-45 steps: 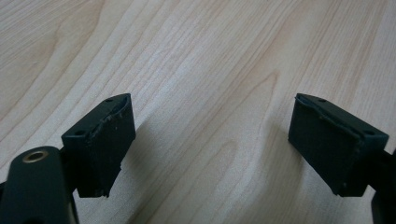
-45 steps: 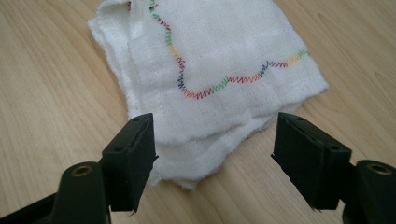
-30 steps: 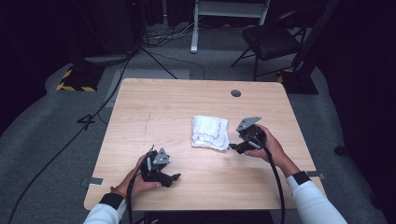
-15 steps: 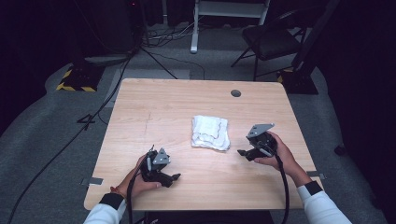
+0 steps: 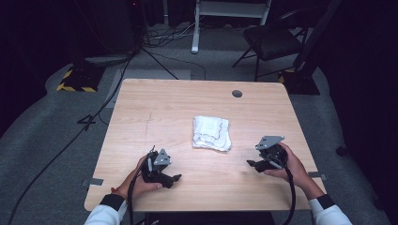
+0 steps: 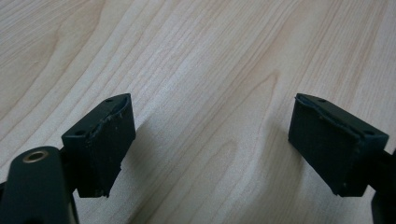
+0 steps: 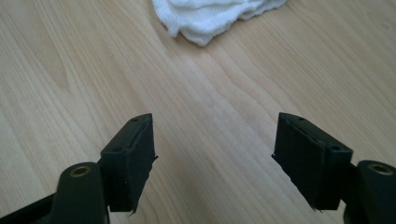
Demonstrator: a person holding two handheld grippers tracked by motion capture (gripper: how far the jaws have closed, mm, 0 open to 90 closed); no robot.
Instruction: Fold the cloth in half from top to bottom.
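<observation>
A folded white cloth (image 5: 211,133) lies near the middle of the wooden table (image 5: 178,103). Its near edge shows as white cloth (image 7: 215,16) at the top of the right gripper view. My left gripper (image 5: 174,178) rests low on the table near the front left, held in a hand, its jaws wide apart over bare wood (image 6: 210,140). My right gripper (image 5: 252,164) sits at the front right, clear of the cloth, open with nothing between its fingers (image 7: 215,158).
A round dark grommet (image 5: 237,93) sits in the table's far right area. Beyond the table stand a black chair (image 5: 277,42), a white frame (image 5: 230,9), and cables on the grey floor. A yellow-black striped block (image 5: 75,82) lies at the far left.
My right gripper has drawn back from the cloth's right edge toward the front right of the table. The left gripper has stayed put.
</observation>
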